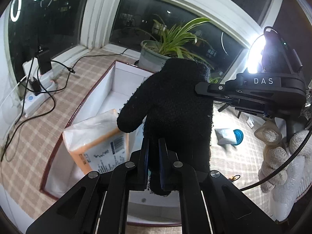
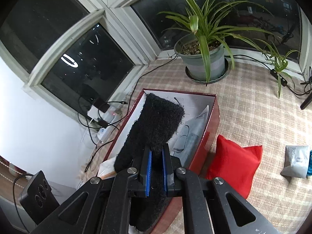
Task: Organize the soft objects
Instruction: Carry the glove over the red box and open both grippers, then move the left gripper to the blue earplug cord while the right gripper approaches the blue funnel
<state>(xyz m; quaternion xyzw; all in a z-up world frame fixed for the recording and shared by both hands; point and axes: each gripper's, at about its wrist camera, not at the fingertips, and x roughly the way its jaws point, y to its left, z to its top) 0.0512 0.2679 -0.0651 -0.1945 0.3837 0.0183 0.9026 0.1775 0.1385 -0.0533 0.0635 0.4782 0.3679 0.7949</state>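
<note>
While both tools clamp one black knitted wool glove (image 1: 171, 105), it hangs over the dark-red cardboard box with a white interior (image 1: 58, 146). Left gripper (image 1: 154, 165): blue pads pressed onto a glove finger. Right gripper (image 2: 156, 172): pads pinching the glove's opposite end. An orange-and-white plastic packet (image 1: 93, 140) lies inside the box. A red fabric cushion (image 2: 234, 163) rests just beside the box's outer wall, on the checked beige cloth (image 2: 253, 117).

Dark window panes (image 2: 81, 58) in white frames (image 1: 97, 19) wrap the corner, mirroring a ring light (image 1: 16, 8). A beige checked cloth (image 2: 253, 107) covers the sill, where a potted plant (image 2: 204, 58) stands; cables (image 1: 58, 64) trail toward a white power strip (image 1: 37, 97) by the white wall (image 2: 29, 126).
</note>
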